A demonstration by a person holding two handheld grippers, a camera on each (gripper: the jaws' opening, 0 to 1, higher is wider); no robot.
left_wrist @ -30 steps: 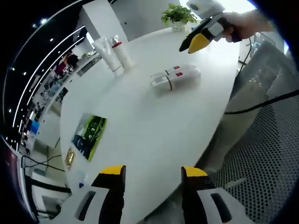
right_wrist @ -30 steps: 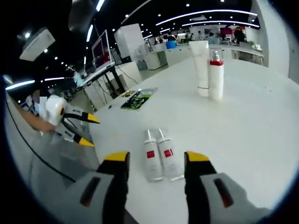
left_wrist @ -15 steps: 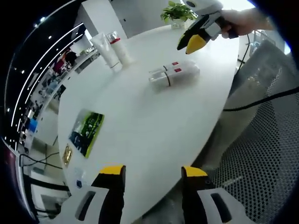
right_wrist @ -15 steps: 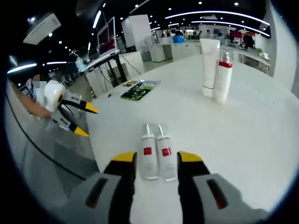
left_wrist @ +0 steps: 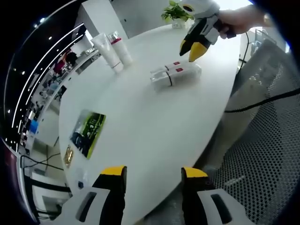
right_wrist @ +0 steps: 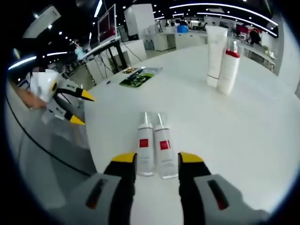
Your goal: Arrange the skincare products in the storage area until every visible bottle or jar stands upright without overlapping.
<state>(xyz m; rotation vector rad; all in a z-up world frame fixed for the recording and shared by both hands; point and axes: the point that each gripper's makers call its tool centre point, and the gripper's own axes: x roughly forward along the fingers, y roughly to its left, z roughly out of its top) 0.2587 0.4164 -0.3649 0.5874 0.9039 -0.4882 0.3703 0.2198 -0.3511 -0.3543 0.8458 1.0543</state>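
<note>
The right tool stood open, its yellow-tipped jaws straddling the base ends of two white bottles that lay flat and side by side on the white worktop, caps pointing away from the tool. Each bottle carried a small red label. Whether the jaws touched the bottles could not be determined; they stood just outside the pair on either side. Beyond the lying pair and to the right of the tool's line, a white tube and a white bottle with a red collar stood upright, just beside each other. A green leaflet lay flat on the worktop further ahead and to the left. The left tool was open and held nothing, its jaws poised over the near edge of the worktop, well apart from all products. In the left gripper view the lying bottles were far ahead, with the right tool directly over their far end, held by a person's hand. The upright tube and bottle stood ahead and left, and a potted plant at the far edge.
</note>
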